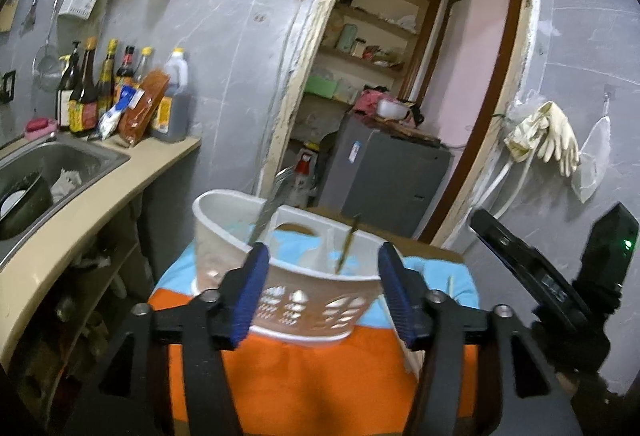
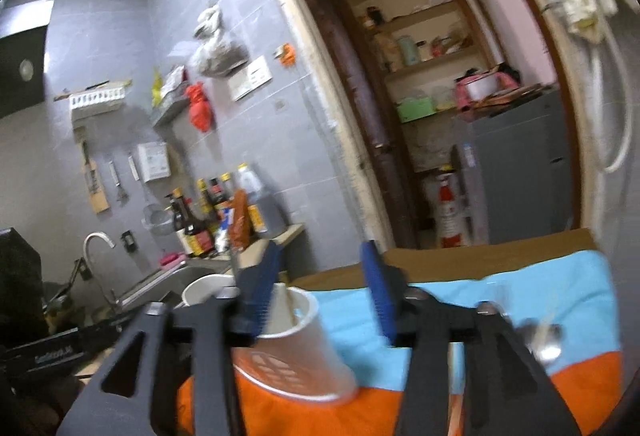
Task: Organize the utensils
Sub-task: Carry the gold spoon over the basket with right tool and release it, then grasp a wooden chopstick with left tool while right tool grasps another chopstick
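A white perforated utensil holder point(image 1: 304, 288) stands on an orange and blue cloth point(image 1: 288, 376). A metal fork point(image 1: 266, 211) leans in its left compartment and brown chopsticks point(image 1: 348, 242) lean in its right one. My left gripper point(image 1: 322, 290) is open and empty, its blue pads on either side of the holder's front. My right gripper point(image 2: 320, 292) is open and empty above the cloth point(image 2: 500, 296), with the holder point(image 2: 292, 348) at its lower left. A metal spoon point(image 2: 546, 340) and a pale stick lie blurred on the cloth at the right. The right gripper's body point(image 1: 560, 284) shows in the left wrist view.
A steel sink point(image 1: 48, 171) and a counter with sauce bottles point(image 1: 120, 91) lie to the left. A doorway behind the table opens onto shelves and a grey fridge point(image 1: 384, 163). Rubber gloves point(image 1: 548, 135) hang on the right wall. A faucet point(image 2: 96, 248) shows in the right wrist view.
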Available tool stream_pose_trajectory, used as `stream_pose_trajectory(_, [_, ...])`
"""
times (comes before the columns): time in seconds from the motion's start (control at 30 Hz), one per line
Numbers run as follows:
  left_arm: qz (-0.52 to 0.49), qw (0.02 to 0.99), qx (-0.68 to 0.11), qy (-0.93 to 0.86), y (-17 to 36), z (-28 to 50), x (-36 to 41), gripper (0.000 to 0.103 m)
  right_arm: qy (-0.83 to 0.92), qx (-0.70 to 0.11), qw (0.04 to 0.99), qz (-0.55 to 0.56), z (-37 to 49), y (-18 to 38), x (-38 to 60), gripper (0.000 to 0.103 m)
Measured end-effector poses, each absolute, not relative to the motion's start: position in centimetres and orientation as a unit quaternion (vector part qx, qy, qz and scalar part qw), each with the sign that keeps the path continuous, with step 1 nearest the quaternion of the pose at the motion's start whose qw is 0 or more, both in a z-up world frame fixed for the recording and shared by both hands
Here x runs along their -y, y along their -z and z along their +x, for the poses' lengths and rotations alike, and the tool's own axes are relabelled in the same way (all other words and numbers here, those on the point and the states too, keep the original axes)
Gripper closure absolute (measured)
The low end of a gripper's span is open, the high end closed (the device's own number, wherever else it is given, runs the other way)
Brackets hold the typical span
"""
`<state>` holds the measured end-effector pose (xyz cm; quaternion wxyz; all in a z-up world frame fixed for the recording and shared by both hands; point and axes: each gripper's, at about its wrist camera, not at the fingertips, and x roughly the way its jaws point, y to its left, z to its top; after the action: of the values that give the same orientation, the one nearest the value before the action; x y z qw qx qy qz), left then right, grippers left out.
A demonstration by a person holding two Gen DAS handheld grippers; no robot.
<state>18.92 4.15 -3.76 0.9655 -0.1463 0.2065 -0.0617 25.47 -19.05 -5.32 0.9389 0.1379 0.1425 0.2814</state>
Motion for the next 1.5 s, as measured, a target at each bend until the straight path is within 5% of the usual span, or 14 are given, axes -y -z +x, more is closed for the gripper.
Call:
stream_pose_trajectory(0.1, [-0.136, 0.968, -0.2, 0.068, 2.8, 19.0, -2.3, 0.041, -0.256, -0.143, 0.947, 0.13, 24.4, 4.1, 21.9, 0.043])
stream_pose_trajectory(0.23, [-0.116, 0.975, -0.179, 0.063, 1.8, 18.8, 0.8, 0.014, -0.225, -0.135, 0.958, 0.118, 22.7, 2.6, 25.6, 0.02])
stream_pose_trajectory(0.37, [-0.101, 0.978, -0.17, 0.066, 1.6, 18.8, 3.7, 0.007, -0.203, -0.13, 0.965, 0.106, 21.3, 2.0, 28.3, 0.0])
stream_pose_trajectory(0.67, [-0.071, 0.972, -0.211, 0.079, 5.8, 20.1, 8.7, 0.007, -0.164, -0.149, 0.971, 0.093, 20.1, 4.4, 32.3, 0.0])
stream_pose_trajectory(1.0, [-0.057, 0.946, -0.311, 0.077, 12.1, 24.5, 10.8, 0.008, -0.159, -0.262, 0.944, 0.123, 24.5, 10.8, 34.4, 0.0])
stream_pose_trajectory(1.5, [-0.098, 0.904, -0.413, 0.048, 16.9, 30.9, 10.4, 0.07, -0.205, -0.368, 0.897, 0.135, 33.4, 15.2, 33.4, 0.035])
